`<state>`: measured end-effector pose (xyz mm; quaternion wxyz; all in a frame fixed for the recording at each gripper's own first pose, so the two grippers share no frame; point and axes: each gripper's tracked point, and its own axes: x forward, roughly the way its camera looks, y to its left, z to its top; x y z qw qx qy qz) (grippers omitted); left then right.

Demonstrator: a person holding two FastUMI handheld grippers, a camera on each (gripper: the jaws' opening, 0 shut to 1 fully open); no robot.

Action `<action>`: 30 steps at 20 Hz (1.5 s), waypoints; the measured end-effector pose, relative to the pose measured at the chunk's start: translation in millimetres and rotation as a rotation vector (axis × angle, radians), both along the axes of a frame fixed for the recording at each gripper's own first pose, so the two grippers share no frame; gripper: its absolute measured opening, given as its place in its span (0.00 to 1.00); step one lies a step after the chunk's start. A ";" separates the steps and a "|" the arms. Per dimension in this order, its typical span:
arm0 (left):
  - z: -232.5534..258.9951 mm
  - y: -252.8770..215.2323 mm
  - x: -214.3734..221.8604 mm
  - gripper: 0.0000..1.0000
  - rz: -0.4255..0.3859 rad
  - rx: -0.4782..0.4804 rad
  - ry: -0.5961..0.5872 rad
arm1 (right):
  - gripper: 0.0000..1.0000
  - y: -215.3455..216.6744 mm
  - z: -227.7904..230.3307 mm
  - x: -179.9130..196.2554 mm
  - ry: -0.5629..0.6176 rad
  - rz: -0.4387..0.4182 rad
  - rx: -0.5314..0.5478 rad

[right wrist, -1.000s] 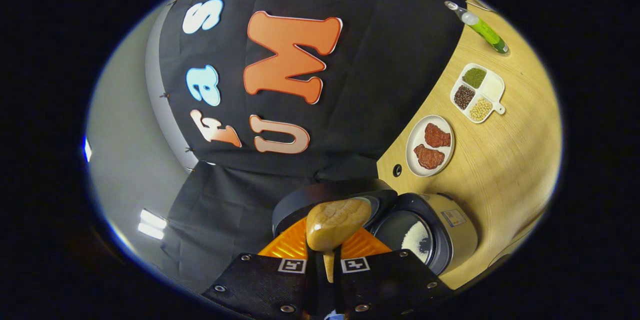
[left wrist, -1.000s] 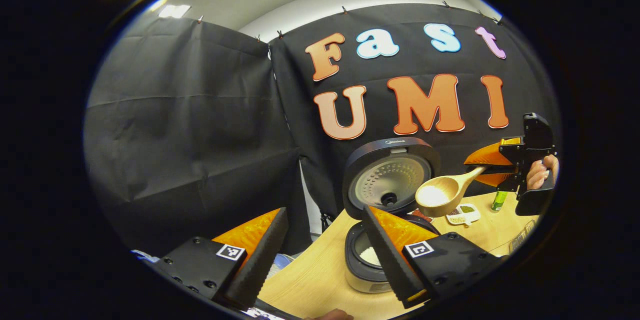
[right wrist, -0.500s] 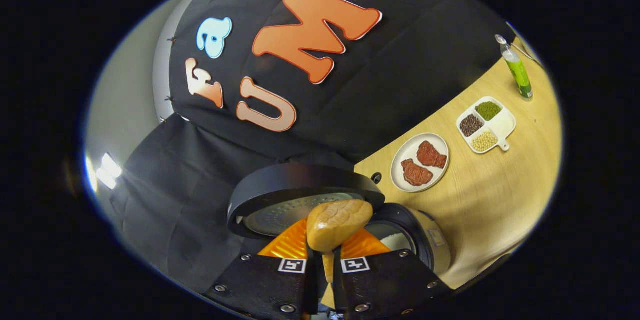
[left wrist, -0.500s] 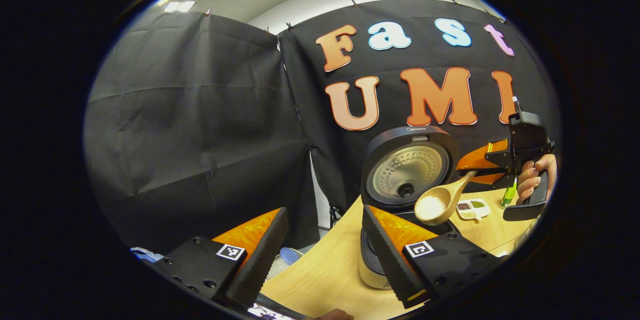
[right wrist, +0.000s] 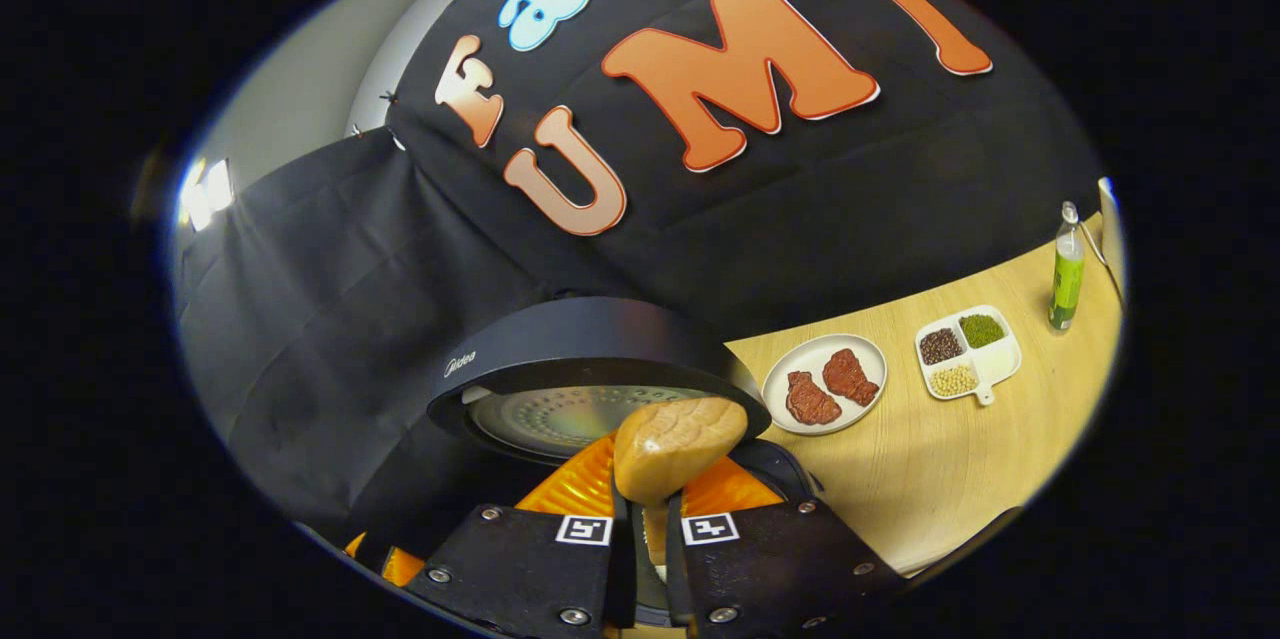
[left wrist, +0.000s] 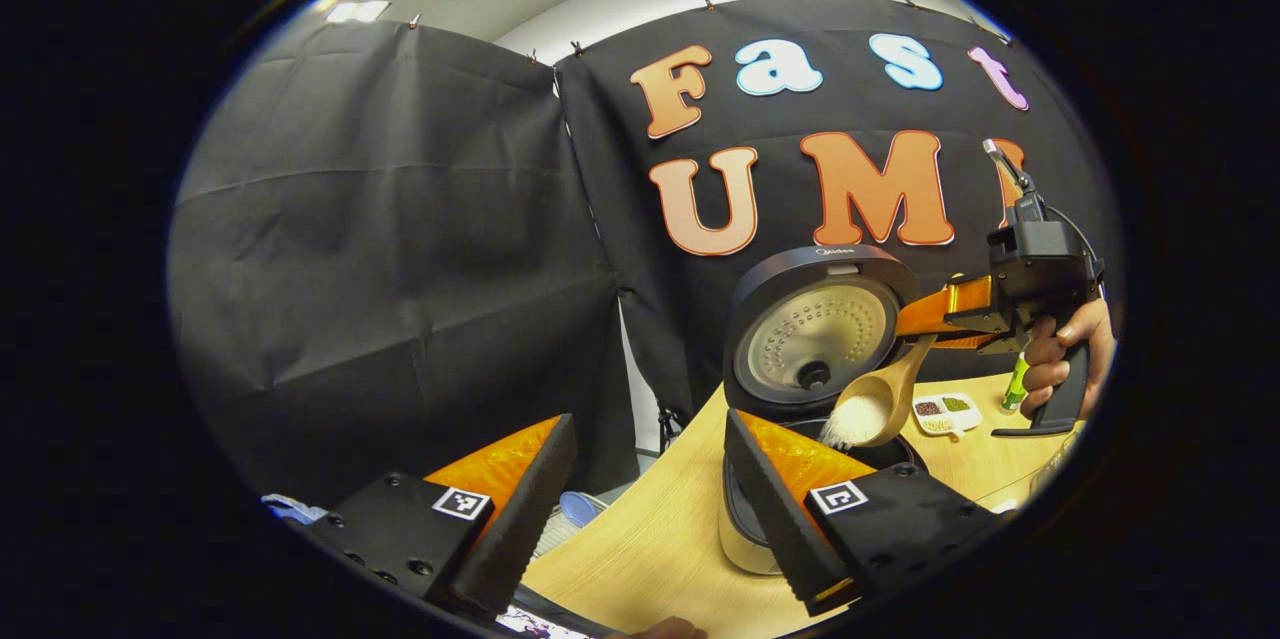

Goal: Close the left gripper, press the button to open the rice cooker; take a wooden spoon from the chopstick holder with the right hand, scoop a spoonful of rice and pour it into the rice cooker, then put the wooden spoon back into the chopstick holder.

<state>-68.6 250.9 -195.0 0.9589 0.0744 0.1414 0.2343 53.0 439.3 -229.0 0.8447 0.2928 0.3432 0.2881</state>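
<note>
1. Rice [left wrist: 843,424] is spilling off the tipped wooden spoon [left wrist: 872,406] in the left gripper view, right above the open rice cooker [left wrist: 812,339], whose lid stands upright behind the bowl of the spoon. The right gripper [left wrist: 925,319] shows far off here, a hand [left wrist: 1062,359] wrapped round its grip, with the spoon handle pinched between its fingers. The left gripper [left wrist: 650,504] hangs low in front of the cooker with its fingers spread wide and nothing between them. The cooker sits on the wooden worktop [left wrist: 650,549], and a small divided dish [left wrist: 945,411] and a green bottle [left wrist: 1016,383] sit further back by the hand.

2. Over in the right gripper view, the right gripper [right wrist: 647,529] has its fingers pressed onto the spoon handle, and the back of the wooden spoon [right wrist: 678,446] sticks up just ahead of them. The cooker lid [right wrist: 590,384] sits right behind the spoon. Off to the side on the worktop [right wrist: 950,479] there's a plate [right wrist: 824,383] with two pieces of meat, then the divided dish [right wrist: 967,355] with beans, then the green bottle [right wrist: 1066,269] standing upright.
</note>
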 end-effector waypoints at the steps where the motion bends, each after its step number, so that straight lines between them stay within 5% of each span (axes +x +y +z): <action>1: 0.6 1.2 -1.5 0.94 0.001 0.001 -0.002 | 0.11 1.1 1.9 -2.2 -0.020 0.007 -0.016; 7: -2.4 2.9 -5.2 0.93 0.008 -0.008 0.003 | 0.11 11.9 11.4 -5.7 -0.071 0.045 -0.036; 8: -2.5 3.6 -5.9 1.00 0.009 -0.010 0.003 | 0.11 12.3 13.4 -5.6 -0.084 0.047 -0.042; 10: -2.4 3.8 -6.5 0.93 0.009 -0.010 0.001 | 0.11 15.4 16.6 -5.3 -0.103 0.059 -0.056; 14: -2.0 6.5 -8.6 1.00 0.014 -0.015 -0.002 | 0.11 19.5 21.5 -6.4 -0.137 0.076 -0.077; 16: -2.0 8.6 -10.0 0.94 0.020 -0.018 -0.005 | 0.11 21.4 25.8 -7.5 -0.159 0.089 -0.089; 23: -4.7 14.4 -12.6 0.94 0.037 -0.020 -0.004 | 0.11 31.9 34.5 -13.8 -0.302 0.147 -0.198; 24: -5.0 15.1 -14.0 1.00 0.040 -0.020 -0.003 | 0.11 33.5 35.7 -14.3 -0.322 0.155 -0.210; 30: -4.2 20.5 -19.1 0.94 0.053 -0.008 -0.003 | 0.11 43.6 39.1 -25.1 -0.452 0.223 -0.298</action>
